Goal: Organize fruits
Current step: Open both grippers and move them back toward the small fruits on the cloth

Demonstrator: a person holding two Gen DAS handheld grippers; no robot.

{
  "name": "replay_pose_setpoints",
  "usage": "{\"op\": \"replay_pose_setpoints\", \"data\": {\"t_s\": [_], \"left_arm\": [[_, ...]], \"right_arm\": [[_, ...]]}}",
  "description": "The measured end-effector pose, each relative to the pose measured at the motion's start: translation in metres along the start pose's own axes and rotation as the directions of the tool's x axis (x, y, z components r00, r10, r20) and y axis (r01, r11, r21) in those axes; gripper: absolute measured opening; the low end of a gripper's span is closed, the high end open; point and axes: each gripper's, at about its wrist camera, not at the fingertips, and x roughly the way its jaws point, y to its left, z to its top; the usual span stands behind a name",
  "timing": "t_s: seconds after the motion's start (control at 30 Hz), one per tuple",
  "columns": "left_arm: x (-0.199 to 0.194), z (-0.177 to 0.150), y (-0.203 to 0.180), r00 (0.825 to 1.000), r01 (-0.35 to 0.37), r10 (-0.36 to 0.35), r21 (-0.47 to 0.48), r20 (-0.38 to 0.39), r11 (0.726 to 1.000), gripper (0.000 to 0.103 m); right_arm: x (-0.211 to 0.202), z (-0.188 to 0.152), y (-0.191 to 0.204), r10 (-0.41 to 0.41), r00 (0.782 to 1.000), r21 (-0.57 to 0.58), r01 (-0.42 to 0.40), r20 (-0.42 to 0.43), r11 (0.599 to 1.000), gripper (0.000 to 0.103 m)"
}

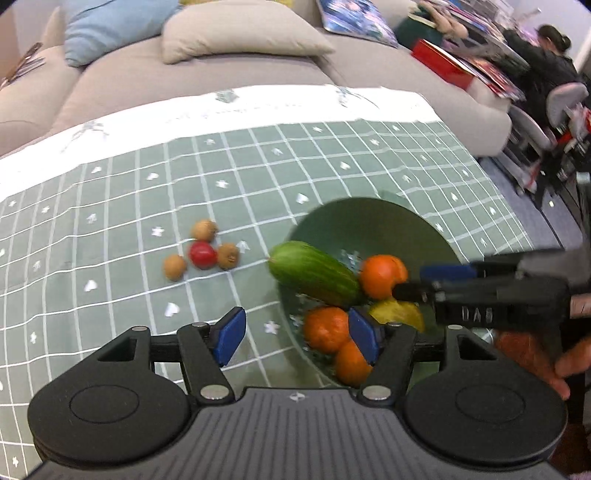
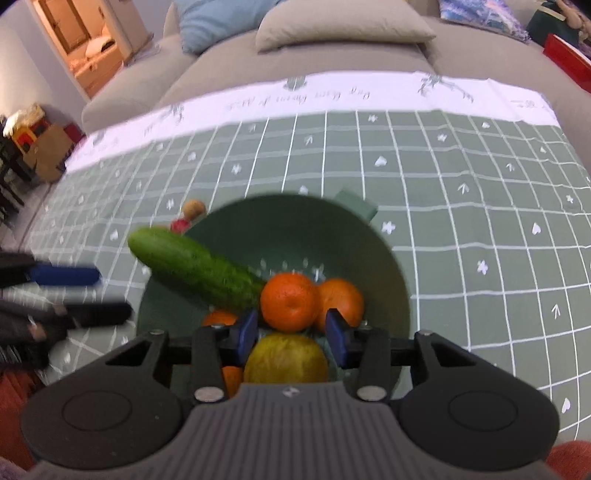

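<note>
A green bowl holds a cucumber that sticks out over its rim, several oranges and a yellow fruit. My right gripper hovers over the bowl with its jaws narrowly apart. The yellow fruit shows below the gap and no pad presses on it. My left gripper is wide open and empty beside the bowl's left rim. A red fruit and three small brown fruits lie on the cloth left of the bowl.
A green checked tablecloth covers the table. A grey sofa with cushions runs along the far edge. A red box and magazines lie on the sofa at the right. A person sits far right.
</note>
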Motion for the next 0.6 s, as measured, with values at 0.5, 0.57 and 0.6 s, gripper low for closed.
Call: {"op": "replay_pose_setpoints", "data": {"t_s": [0.5,0.57,0.6], "left_arm": [[-0.026,-0.005,0.031,0.990,-0.071,0.076,-0.042,0.118,0.997,0.074],[-0.030,-0.004,0.034,0.988,-0.072,0.077,-0.040,0.135,0.997,0.074],[-0.031,-0.004,0.037,0.987,-0.069,0.074,-0.043,0.140,0.997,0.074]], "right_arm": [[0.016,0.020,0.011,-0.066,0.998,-0.026,0.067,0.012,0.997,0.016],[0.014,0.024,0.013,-0.068,0.998,-0.026,0.068,0.016,0.997,0.016],[0.012,0.025,0.016,-0.068,0.997,-0.030,0.068,0.020,0.997,0.016]]}}
